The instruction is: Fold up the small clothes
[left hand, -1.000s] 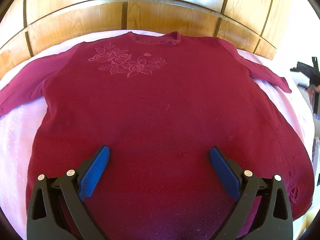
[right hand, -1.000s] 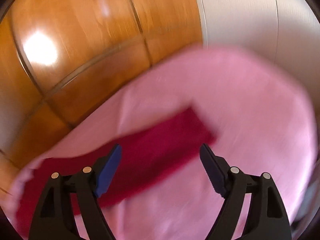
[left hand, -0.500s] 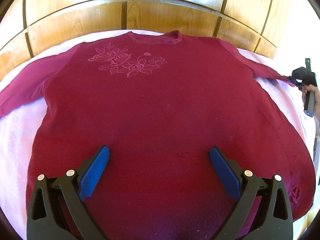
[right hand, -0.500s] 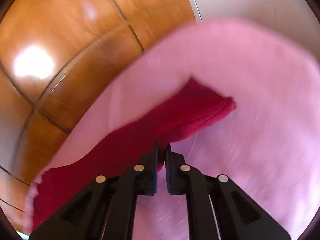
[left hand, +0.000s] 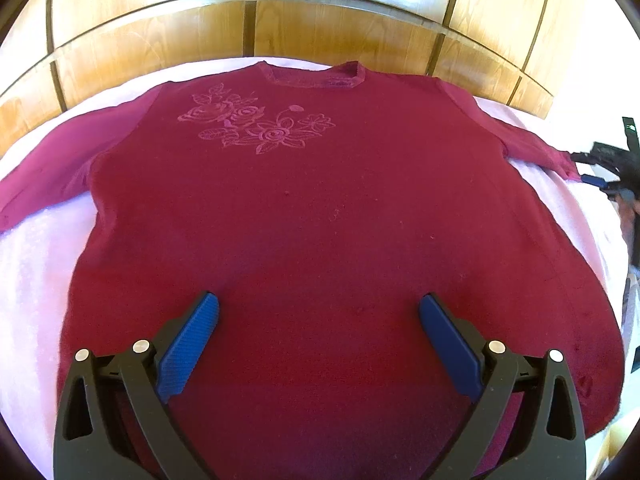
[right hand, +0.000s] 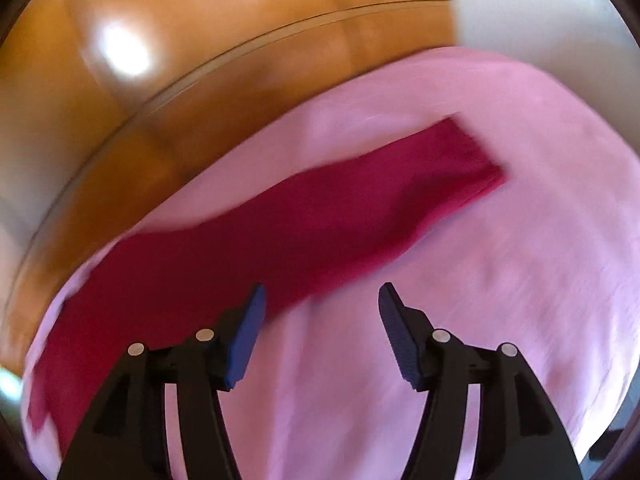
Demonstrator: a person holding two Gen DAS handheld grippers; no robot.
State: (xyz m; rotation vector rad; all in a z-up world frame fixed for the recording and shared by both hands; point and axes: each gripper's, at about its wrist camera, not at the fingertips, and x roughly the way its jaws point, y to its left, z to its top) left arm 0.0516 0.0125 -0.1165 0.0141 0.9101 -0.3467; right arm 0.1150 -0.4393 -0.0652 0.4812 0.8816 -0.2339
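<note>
Blue-padded left tongs and right tongs gape empty above maroon sweater.

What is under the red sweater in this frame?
The red sweater lies spread flat on a pink sheet, which shows around its body and under the sleeve. Whatever lies beneath the body's middle is covered. Both the left gripper and right gripper are open.

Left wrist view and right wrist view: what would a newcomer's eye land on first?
The crimson sweater spread flat, front up, on the pink bedsheet, filling the left wrist view, with a rose embroidery near its collar. Then the glossy wooden headboard behind it. In the blurred right wrist view, one sleeve lies stretched across the sheet ahead of the open right claw.
</note>
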